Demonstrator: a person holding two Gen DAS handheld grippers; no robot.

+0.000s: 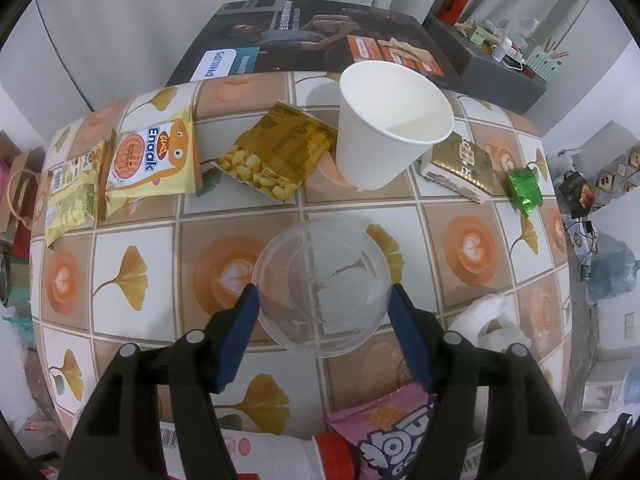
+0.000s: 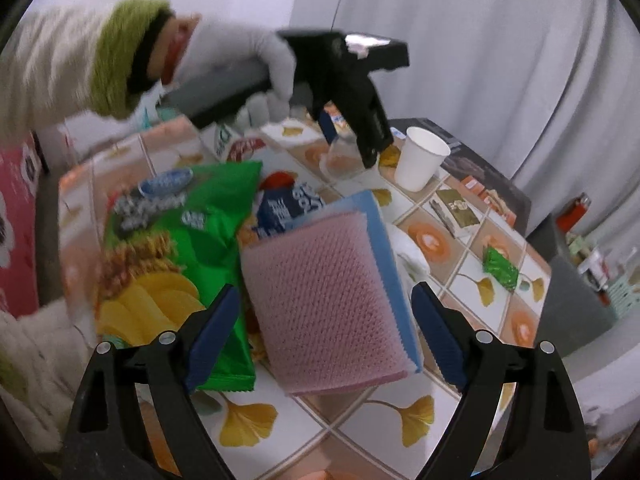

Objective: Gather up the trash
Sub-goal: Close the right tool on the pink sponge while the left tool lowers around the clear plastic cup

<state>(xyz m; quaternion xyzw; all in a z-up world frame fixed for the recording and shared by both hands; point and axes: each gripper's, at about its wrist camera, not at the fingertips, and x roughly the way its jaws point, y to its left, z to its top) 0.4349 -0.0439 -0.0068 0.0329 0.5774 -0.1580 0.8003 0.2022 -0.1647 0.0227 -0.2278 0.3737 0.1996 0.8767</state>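
Observation:
My left gripper [image 1: 322,292] points down at the tiled table, and its blue pads press both sides of an upright clear plastic cup [image 1: 320,264]. The right wrist view shows a gloved hand holding that gripper [image 2: 350,150] over the cup [image 2: 334,162]. My right gripper [image 2: 324,288] is open around a tilted pink and blue sponge [image 2: 324,300], with a small gap at each pad. Trash lies around: a white paper cup [image 1: 384,128], a yellow corn packet [image 1: 276,152], an Enaak packet [image 1: 152,160], a green wrapper [image 1: 524,192] and a green chips bag [image 2: 176,248].
A gold box [image 1: 460,164] and a crumpled white tissue [image 1: 488,320] lie right of the cup. A pink packet [image 1: 392,436] sits at the near edge. A dark Philips box [image 1: 304,40] stands behind the table [image 1: 136,280]. Clutter fills a grey shelf [image 1: 500,76] at the right.

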